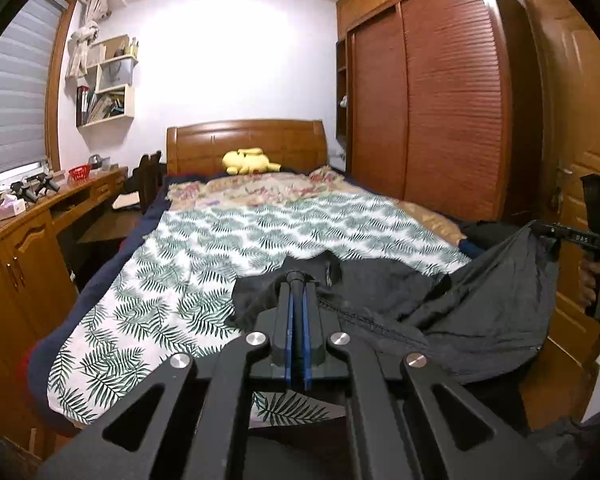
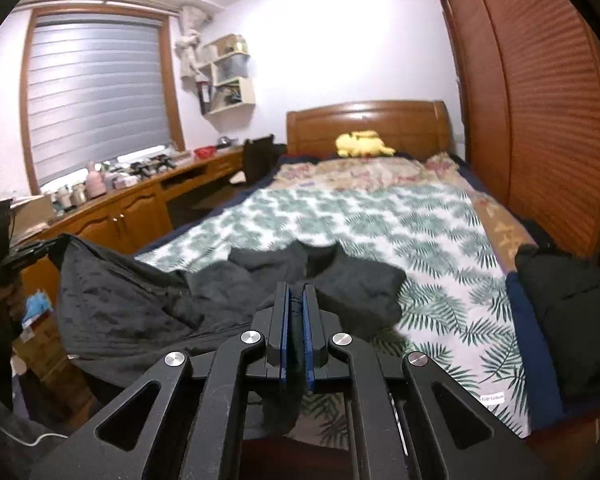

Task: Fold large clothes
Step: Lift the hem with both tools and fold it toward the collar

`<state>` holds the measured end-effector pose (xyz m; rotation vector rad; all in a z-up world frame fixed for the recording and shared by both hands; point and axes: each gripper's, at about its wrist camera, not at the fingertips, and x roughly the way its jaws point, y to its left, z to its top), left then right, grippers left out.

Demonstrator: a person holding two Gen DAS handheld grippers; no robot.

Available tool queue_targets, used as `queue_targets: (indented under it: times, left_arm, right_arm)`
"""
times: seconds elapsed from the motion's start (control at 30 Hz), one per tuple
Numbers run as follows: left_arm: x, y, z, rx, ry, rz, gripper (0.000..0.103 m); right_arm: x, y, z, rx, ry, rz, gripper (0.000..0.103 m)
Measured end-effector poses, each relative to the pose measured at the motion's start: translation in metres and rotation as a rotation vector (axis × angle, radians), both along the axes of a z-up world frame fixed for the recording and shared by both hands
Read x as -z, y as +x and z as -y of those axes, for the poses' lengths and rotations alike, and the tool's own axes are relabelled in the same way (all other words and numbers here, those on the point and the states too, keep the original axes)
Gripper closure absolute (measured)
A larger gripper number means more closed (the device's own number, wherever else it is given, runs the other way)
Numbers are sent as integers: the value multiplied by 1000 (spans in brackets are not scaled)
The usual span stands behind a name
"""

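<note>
Garment (image 1: 480, 320) on bed (image 1: 204, 248)

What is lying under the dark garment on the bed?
Under the dark garment a leaf-print sheet covers the bed and shows all around it. Whatever lies directly beneath the cloth is covered and cannot be seen.

The leaf-print sheet (image 1: 204, 264) beyond the dark garment (image 1: 400, 292) lies bare up to the floral quilt (image 1: 256, 190). The wardrobe (image 2: 540, 112) hems the bed's right side, the table (image 2: 132, 200) its left.
</note>
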<state>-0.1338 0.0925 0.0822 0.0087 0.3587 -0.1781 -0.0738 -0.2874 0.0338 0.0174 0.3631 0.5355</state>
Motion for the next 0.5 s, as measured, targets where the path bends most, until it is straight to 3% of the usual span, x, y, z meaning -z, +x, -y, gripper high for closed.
queue_targets:
  times: [0.2, 0.5]
  left_arm:
    - [7, 13, -10, -55, 6, -17, 101]
    - [31, 127, -17, -114, 5, -79, 101]
  right_arm:
    - [3, 8, -2, -4, -12, -2, 100]
    - [44, 107, -2, 65, -48, -96, 100]
